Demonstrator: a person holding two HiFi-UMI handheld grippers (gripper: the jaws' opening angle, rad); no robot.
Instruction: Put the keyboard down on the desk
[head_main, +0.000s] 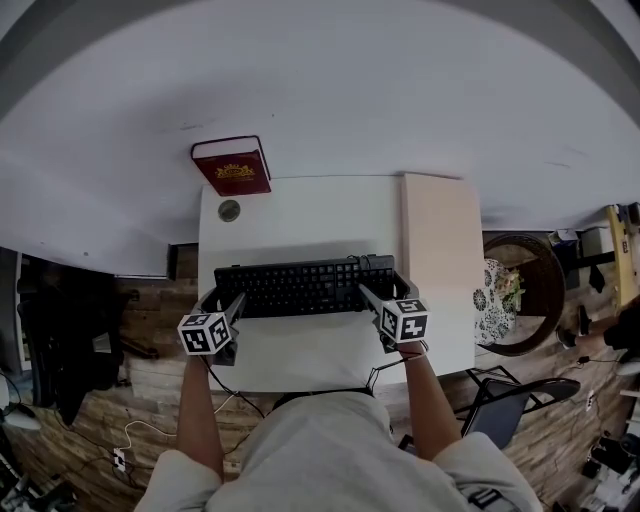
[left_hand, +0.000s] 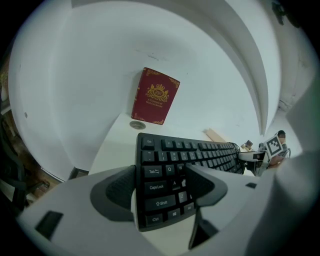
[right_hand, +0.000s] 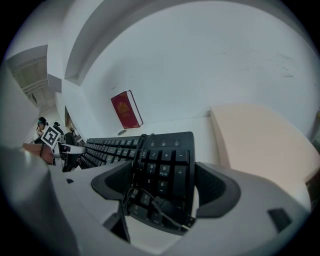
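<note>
The left gripper (left_hand: 160, 190) and right gripper (right_hand: 162, 187) are each clamped on one end of the black keyboard (head_main: 300, 285) (its cable (right_hand: 135, 165) is draped over the number pad). The keyboard is held across the white desk (head_main: 300, 215). A red book (head_main: 232, 165) is leant against the white wall (head_main: 350, 80) beyond.

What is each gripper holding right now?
Left gripper: closed on the black plastic keyboard, left end.
Right gripper: closed on its right end.

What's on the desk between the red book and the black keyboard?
A small round disc, close in front of the red book; the rest of the white desk up to the keyboard is bare. The head view shows it.
</note>
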